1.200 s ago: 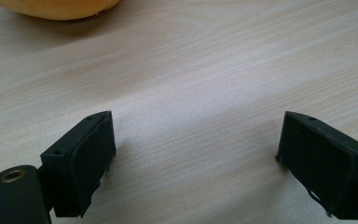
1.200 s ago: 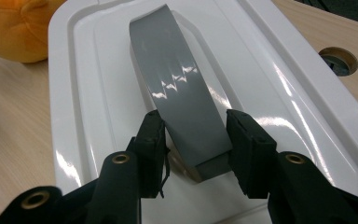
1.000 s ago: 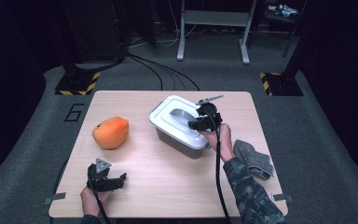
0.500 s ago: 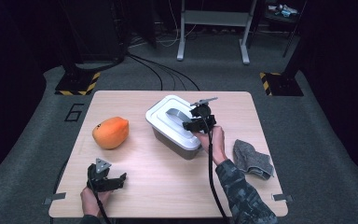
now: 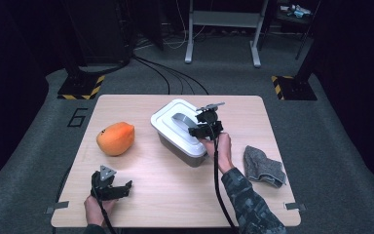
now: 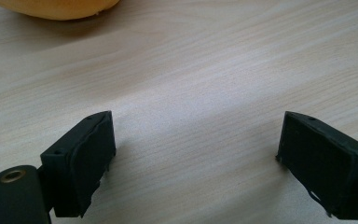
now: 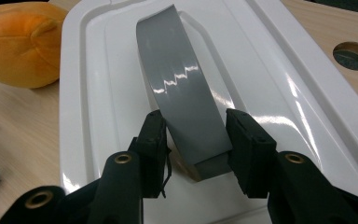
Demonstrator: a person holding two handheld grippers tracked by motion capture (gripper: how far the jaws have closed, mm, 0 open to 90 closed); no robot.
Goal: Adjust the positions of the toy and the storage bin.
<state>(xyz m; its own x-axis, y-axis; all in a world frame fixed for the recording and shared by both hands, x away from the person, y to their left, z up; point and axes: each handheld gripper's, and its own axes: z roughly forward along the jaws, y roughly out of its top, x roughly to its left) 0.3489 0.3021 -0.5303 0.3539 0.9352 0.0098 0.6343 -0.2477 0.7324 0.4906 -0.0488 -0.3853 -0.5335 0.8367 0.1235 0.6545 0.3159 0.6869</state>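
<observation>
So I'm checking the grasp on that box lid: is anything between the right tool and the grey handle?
Nothing visible. The right tool has a jaw on each side of the grey handle of the white lid, pressing its sides. The orange plush toy lies off to the side.

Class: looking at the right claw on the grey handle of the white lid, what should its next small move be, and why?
Probably lift straight up. The right claw is already shut on the grey handle, and the white lid still sits on its box.
</observation>
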